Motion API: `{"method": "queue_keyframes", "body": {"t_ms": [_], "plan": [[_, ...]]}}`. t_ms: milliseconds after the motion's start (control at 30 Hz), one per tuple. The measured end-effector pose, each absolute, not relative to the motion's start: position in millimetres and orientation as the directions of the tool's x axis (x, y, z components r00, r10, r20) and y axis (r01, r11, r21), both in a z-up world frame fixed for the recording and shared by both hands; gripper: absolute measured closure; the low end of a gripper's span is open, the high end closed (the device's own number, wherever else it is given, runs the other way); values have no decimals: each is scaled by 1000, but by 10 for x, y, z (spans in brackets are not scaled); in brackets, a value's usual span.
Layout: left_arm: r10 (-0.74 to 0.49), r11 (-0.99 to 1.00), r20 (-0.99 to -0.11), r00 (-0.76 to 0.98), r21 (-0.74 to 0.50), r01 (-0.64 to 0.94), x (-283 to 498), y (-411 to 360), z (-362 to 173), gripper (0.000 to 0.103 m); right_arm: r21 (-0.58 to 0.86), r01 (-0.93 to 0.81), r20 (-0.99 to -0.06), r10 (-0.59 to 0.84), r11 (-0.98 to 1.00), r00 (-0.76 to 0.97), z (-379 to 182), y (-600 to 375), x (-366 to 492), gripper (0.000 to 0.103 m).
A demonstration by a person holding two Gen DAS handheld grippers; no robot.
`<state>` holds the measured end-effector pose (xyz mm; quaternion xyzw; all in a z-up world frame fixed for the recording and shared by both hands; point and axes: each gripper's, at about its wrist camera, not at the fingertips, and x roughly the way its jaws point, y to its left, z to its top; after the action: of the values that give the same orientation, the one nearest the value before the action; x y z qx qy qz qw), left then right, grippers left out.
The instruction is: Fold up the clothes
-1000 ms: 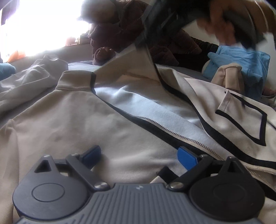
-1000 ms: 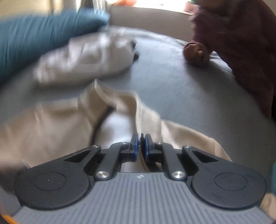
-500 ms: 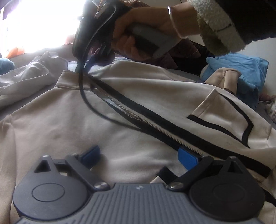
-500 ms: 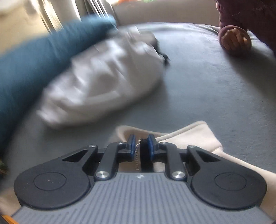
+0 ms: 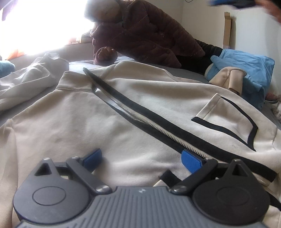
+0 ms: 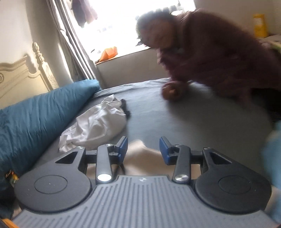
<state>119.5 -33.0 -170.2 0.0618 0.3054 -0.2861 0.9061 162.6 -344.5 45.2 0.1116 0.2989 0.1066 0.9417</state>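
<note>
A cream zip jacket lies spread on the grey bed, front up. Its black-edged zipper runs diagonally from the collar, and a black-trimmed pocket shows at the right. My left gripper is open, its blue pads wide apart and low over the jacket's lower part, near the zipper's end. My right gripper is lifted above the jacket; its jaws are opening and nothing is between them. A blurred hand crosses the top right corner of the left wrist view.
A person in a maroon quilted jacket leans on the far side of the bed. A crumpled white garment and a teal pillow lie to the left. Blue and beige clothes are piled at the right.
My right gripper carried the jacket's zipper edge across, laid the front panel shut, then let go and rose away. The left gripper has not moved.
</note>
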Motion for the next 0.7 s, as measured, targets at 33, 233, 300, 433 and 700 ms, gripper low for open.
{"method": "queue_keyframes", "body": {"t_ms": [33, 233, 300, 433, 700], "plan": [[-474, 832, -594, 650, -60, 551, 1197, -336, -1682, 6, 234, -151, -549, 259, 960, 795, 471, -3468, 1376, 64], [-448, 856, -611, 652, -83, 510, 1089, -328, -1401, 7, 20, -343, -664, 269, 939, 698, 151, -3323, 18, 65], [-455, 849, -619, 640, -84, 522, 975, -355, -1274, 7, 1, -436, -725, 301, 900, 620, -183, -3137, -274, 66], [-486, 782, -661, 571, -38, 622, 620, -501, -1064, 7, 124, -513, -815, 382, 850, 436, -867, -2920, -580, 78], [-479, 385, -703, 527, 371, 845, -283, -1237, -1007, 8, 266, -220, -793, 342, 939, 504, -1399, -3497, -498, 81]]}}
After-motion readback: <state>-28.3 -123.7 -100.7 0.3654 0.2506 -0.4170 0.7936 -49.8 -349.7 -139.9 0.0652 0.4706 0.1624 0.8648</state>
